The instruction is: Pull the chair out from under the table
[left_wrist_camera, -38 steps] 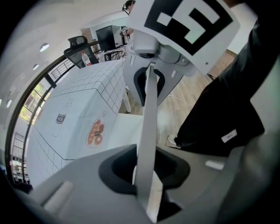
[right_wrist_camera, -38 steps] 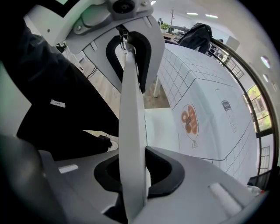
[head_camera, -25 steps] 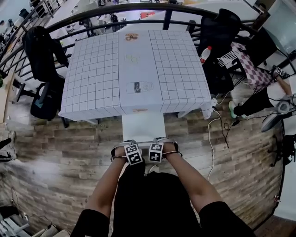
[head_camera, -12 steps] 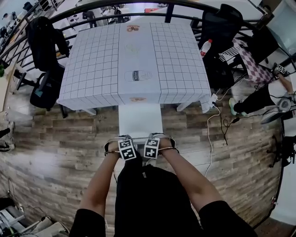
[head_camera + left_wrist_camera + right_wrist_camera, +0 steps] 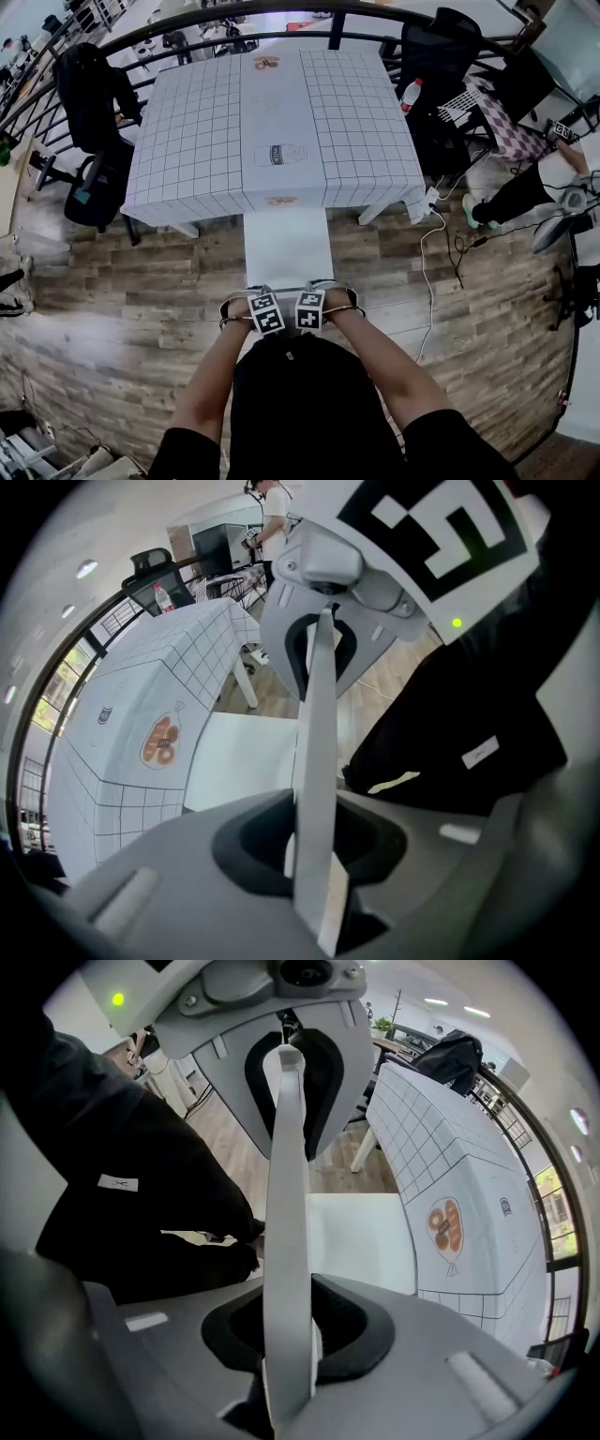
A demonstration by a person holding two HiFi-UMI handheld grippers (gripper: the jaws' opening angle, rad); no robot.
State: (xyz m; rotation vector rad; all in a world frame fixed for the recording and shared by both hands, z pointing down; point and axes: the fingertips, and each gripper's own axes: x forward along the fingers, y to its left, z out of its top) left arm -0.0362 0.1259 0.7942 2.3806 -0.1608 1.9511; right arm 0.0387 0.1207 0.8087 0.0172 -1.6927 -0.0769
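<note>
Mid-pull, chair (image 5: pixel 286 248) partly out from under the table (image 5: pixel 187 141).
Left gripper (image 5: pixel 251 292) and right gripper (image 5: pixel 326 286) side by side, both clamped on the chair back (image 5: pixel 317 733); seat sticking out past the table's near edge. Next, probably: draw straight back, both sides evenly, avoiding a tip.

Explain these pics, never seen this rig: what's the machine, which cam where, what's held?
No robot: a person holds a two-jaw gripper in each hand. The overhead picture is from a camera on the head, looking down; the left gripper and right gripper carry marker cubes. The other two come from cameras on each gripper, looking along its jaws. Both are clamped on the back edge of the white chair, whose seat sticks out from under the table, covered by a grid cloth with printed drawings.
</note>
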